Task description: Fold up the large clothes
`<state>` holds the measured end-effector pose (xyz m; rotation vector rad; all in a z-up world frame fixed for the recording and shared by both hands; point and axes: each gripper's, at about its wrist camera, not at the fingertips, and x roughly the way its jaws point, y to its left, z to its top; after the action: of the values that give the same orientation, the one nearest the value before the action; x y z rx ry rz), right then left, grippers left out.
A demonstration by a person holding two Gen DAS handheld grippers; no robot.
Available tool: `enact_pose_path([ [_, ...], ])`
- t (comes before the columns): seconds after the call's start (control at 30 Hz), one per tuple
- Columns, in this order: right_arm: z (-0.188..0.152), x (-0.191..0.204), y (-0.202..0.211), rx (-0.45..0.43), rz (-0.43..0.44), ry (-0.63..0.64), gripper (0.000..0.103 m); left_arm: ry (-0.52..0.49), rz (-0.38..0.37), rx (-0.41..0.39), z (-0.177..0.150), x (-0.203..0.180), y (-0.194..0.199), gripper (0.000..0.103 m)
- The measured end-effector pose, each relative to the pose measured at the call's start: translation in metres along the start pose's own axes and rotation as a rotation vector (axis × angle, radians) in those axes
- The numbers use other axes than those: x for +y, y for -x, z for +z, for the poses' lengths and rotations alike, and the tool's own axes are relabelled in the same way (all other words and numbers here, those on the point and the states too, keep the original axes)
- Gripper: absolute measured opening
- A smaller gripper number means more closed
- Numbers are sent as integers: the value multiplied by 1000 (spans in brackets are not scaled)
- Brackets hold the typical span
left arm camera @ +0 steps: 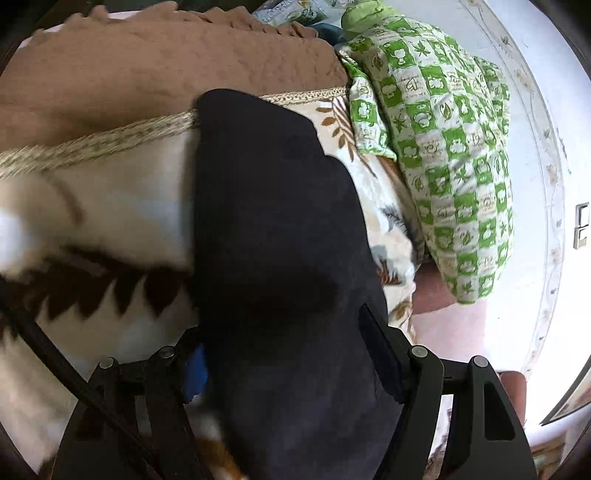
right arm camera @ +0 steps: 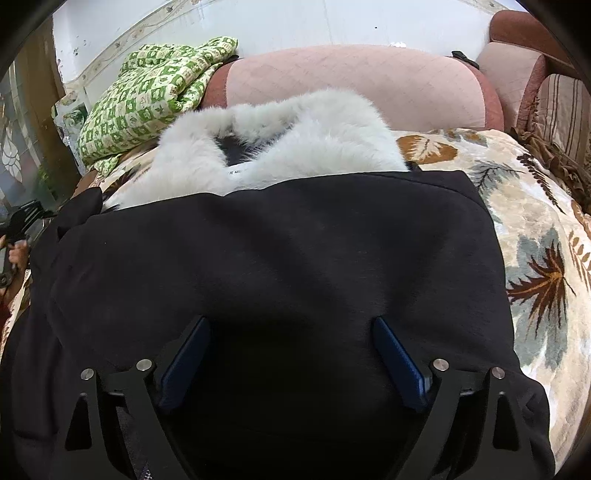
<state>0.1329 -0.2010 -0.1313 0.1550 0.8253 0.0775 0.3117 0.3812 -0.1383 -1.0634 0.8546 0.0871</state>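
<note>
A black coat (right arm camera: pixel 280 251) with a white fur collar (right arm camera: pixel 295 136) lies spread on a leaf-patterned blanket (right arm camera: pixel 535 229). In the right wrist view my right gripper (right arm camera: pixel 291 321) hovers over the coat's near part. Its blue pads (right arm camera: pixel 399 362) stand wide apart and press on nothing. In the left wrist view a thick fold of the same dark coat (left arm camera: pixel 273 206) runs between the fingers of my left gripper (left arm camera: pixel 280 321) and fills the gap from pad to pad. The left pad (left arm camera: pixel 195 369) is partly hidden by the cloth. This view's left side is blurred.
A green-and-white checked quilt (right arm camera: pixel 147 92) is bunched at the back left against the white wall (right arm camera: pixel 295 26). A pink headboard cushion (right arm camera: pixel 369 81) runs behind the coat. A brown fleece blanket (left arm camera: pixel 166 62) lies beyond the leaf blanket. A hand (right arm camera: pixel 16 254) shows at the far left.
</note>
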Motion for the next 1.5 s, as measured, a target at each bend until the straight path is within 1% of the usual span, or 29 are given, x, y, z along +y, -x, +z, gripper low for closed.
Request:
enact_pose_path([
  [0.07, 0, 0, -1, 3, 8, -2, 94, 0, 1, -10, 8, -2, -5, 71],
  [0.1, 0, -1, -2, 4, 12, -2, 95, -1, 8, -16, 10, -4, -8, 64],
  [0.13, 0, -1, -2, 5, 15, -3, 95, -6, 32, -20, 12, -5, -9, 58],
  [0.17, 0, -1, -3, 6, 16, -3, 95, -14, 60, -25, 13, -7, -9, 39],
  [0.2, 0, -1, -4, 7, 16, -3, 95, -19, 77, -28, 13, -7, -8, 27],
  [0.23, 1, -1, -4, 8, 16, -2, 95, -28, 89, -36, 11, -10, -5, 24],
  [0.3, 1, -1, -4, 9, 13, 1, 95, -58, 102, -59, 7, -20, 6, 11],
  [0.33, 1, -1, -4, 9, 12, 1, 95, -88, 104, -71, 4, -31, 15, 11],
  [0.4, 1, 0, -4, 11, 11, 3, 95, -148, 134, -101, -5, -55, 34, 10],
  [0.53, 2, 2, -4, 15, 1, 11, 95, -304, 140, -169, -37, -119, 82, 10],
  [0.6, 2, 1, 2, -2, 12, 7, 95, -394, 121, -192, -63, -155, 107, 10],
  [0.67, 5, -6, 15, -35, 49, -27, 95, -479, 86, -201, -94, -187, 126, 10],
  [0.77, 13, -30, 42, -101, 99, -135, 95, -625, 20, -193, -154, -232, 147, 10],
  [0.8, 17, -42, 51, -129, 94, -174, 95, -679, 0, -178, -179, -245, 149, 10],
  [0.83, 19, -52, 57, -150, 77, -202, 95, -732, -18, -159, -205, -258, 150, 10],
  [0.9, 23, -81, 72, -192, 10, -282, 95, -805, -50, -121, -247, -273, 145, 10],
  [0.93, 24, -96, 78, -208, -10, -332, 95, -834, -66, -94, -267, -277, 140, 10],
  [0.97, 24, -108, 83, -218, -17, -371, 95, -871, -82, -50, -294, -282, 131, 10],
  [1.03, 23, -133, 94, -242, -10, -464, 95, -909, -86, 13, -331, -283, 112, 10],
  [1.1, 23, -149, 100, -255, 6, -523, 95, -956, -60, 101, -372, -280, 79, 13],
  [1.13, 23, -155, 102, -258, 13, -546, 95, -977, -26, 133, -391, -275, 61, 15],
  [1.17, 22, -158, 103, -258, 17, -557, 95, -989, -5, 150, -406, -273, 52, 24],
  [1.2, 24, -161, 103, -255, 25, -562, 95, -1009, 21, 180, -424, -266, 40, 40],
  [1.27, 26, -158, 101, -243, 43, -548, 95, -1039, 45, 221, -446, -254, 24, 53],
  [1.37, 30, -152, 97, -219, 89, -499, 95, -1096, 81, 229, -467, -245, 22, 54],
  [1.4, 32, -148, 95, -210, 103, -482, 95, -1098, 79, 226, -467, -243, 23, 59],
  [1.5, 33, -137, 89, -186, 110, -435, 95, -1058, 35, 207, -462, -231, 47, 68],
])
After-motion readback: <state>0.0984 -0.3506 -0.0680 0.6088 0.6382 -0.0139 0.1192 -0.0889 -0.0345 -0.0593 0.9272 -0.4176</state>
